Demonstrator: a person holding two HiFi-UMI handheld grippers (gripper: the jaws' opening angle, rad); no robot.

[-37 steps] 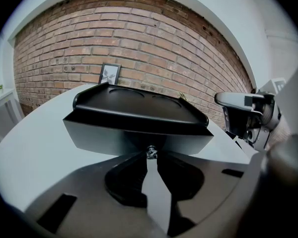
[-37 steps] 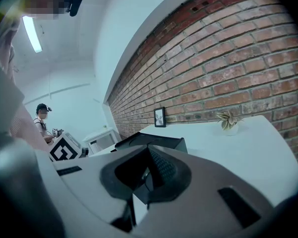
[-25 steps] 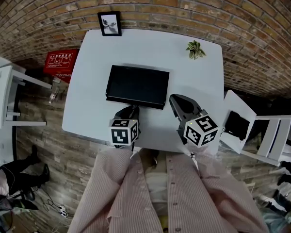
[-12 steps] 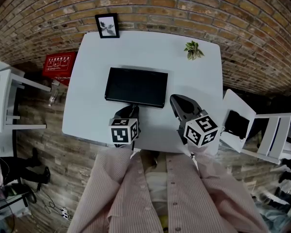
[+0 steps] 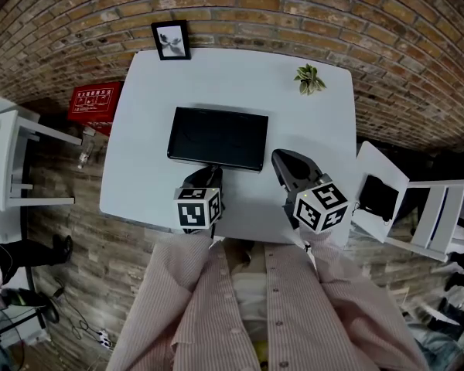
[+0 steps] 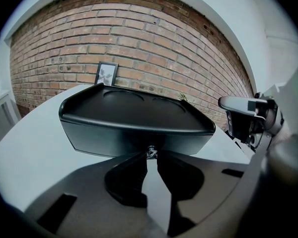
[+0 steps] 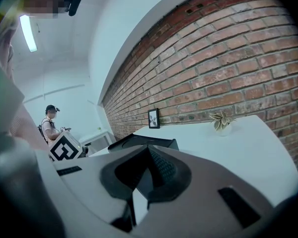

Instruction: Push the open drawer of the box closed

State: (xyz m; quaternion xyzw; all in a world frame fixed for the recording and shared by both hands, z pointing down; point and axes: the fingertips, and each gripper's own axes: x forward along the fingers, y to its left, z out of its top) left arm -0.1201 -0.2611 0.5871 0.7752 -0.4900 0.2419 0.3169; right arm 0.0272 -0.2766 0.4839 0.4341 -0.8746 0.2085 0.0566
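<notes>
Drawer: the drawer is the front face of the box, turned toward the near edge of the tabletop.
Box place: about the middle of the tabletop, a little toward the left edge.
Progress: in the head view no drawer juts out and the front looks level with the box body, so I judge the push done or all but done. A thin gap cannot be ruled out.
What is left: at most a last nudge, then letting go of the knob and drawing back.
Left gripper: the left gripper is at the middle of the drawer front, its jaws narrow and pinching the small metal knob between their tips.
Right gripper: the right gripper is held over the tabletop just right of the box, apart from it, its jaw tips together with nothing between them.
Count, task things: one box, one drawer, one knob, two grippers.
Count, other things: one table; one picture frame at the far edge near the left corner; one plant near the far right corner.
</notes>
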